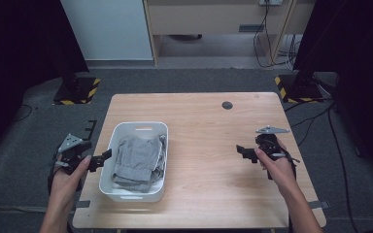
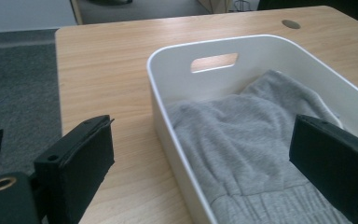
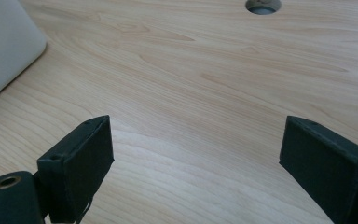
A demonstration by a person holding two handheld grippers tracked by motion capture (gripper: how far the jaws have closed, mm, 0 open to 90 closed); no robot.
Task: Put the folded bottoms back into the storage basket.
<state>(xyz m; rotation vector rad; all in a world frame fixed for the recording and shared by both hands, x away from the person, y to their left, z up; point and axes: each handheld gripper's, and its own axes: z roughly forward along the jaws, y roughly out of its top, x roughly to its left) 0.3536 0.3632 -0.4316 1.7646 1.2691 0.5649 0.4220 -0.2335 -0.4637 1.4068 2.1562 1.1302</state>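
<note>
Grey cloth lies in the white basket at lower left of the frame. The left gripper beside the basket and the right gripper at right are both wide open, holding nothing.

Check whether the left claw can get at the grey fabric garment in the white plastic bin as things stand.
Probably yes: the left claw is open, the grey fabric garment lies uncovered, and the white plastic bin has no lid.

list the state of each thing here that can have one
left gripper: open, empty, jaws astride the bin's near wall
right gripper: open, empty, over bare tabletop
white plastic bin: upright on the table, holding cloth
grey crumpled cloth: bunched inside the bin
light wooden table: bare right of the bin
</note>
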